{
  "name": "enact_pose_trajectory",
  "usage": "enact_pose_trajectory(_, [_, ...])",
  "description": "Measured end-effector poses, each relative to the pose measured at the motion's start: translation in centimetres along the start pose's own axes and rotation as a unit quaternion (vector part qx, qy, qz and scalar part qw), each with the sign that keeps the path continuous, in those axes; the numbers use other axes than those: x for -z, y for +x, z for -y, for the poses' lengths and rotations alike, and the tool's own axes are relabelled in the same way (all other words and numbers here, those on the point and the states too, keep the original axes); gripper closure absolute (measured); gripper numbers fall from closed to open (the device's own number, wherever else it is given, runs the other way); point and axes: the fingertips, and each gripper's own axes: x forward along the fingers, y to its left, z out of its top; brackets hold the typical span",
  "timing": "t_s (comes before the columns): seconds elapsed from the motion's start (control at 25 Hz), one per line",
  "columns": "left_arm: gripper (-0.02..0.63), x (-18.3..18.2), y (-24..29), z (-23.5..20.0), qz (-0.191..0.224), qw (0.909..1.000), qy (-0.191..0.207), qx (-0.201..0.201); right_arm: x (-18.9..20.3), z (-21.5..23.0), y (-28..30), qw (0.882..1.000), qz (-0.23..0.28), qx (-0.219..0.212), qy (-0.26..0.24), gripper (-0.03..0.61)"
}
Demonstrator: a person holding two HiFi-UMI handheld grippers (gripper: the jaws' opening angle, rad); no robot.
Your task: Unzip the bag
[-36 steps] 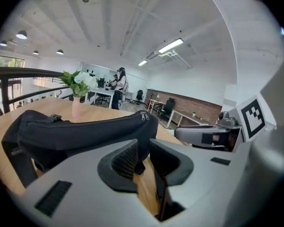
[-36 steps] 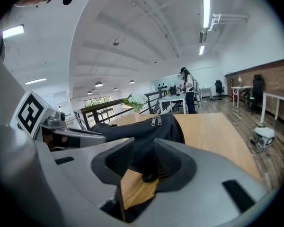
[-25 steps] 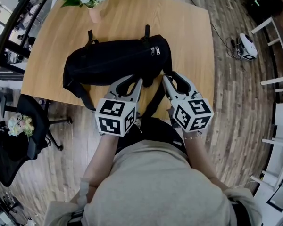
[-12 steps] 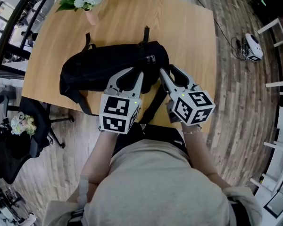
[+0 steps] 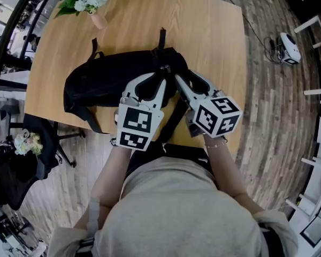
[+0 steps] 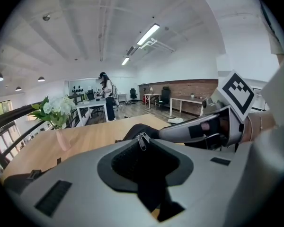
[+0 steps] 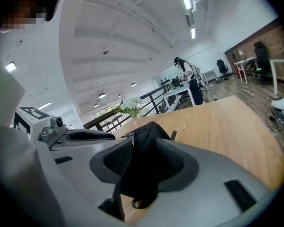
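A black bag (image 5: 104, 79) lies lengthwise on the wooden table (image 5: 214, 42), its zipper pulls (image 5: 163, 68) near its right end. My left gripper (image 5: 159, 79) hovers over that end. In the left gripper view its tips stand close together with a metal zipper pull (image 6: 142, 142) right at them; whether they press on it is unclear. My right gripper (image 5: 182, 76) is beside it on the right. Its jaws are opening, and the bag's right end (image 7: 149, 143) bulges between them (image 7: 143, 135).
A pink vase of white flowers (image 5: 91, 1) stands at the table's far left corner. One black bag strap (image 5: 174, 119) hangs over the near edge by my body. An office chair (image 5: 37, 141) sits left of the table, and a white device (image 5: 289, 47) lies on the floor at the right.
Both grippers have moved forward from the table's near edge onto the bag's right end, closing in on the zipper pulls. The right jaws stand slightly wider apart.
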Motion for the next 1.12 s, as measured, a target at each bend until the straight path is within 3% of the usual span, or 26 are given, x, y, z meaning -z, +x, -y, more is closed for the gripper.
enact_pose_trajectory(0.28, [0.526,-0.1,0.8,1.0,-0.007,0.9977,0.067,0.002,0.1,0.3,0.3,1.000,0.006,-0.008,0.014,0.432])
enact_pose_trajectory(0.4, [0.526,0.0,1.2,1.5,-0.011,0.9954,0.095,0.003,0.0,0.1,0.3,1.000,0.009,-0.010,0.015,0.486])
enact_pose_trajectory(0.72, [0.525,0.7,2.1,1.3,-0.035,0.9787,0.200,-0.031,0.2,0.0,0.4,0.999,0.006,-0.024,0.030,0.512])
enact_pose_trajectory(1.12, [0.523,1.5,2.8,1.2,-0.054,0.9664,0.247,-0.047,0.1,-0.3,0.2,0.999,0.007,-0.029,0.036,0.514])
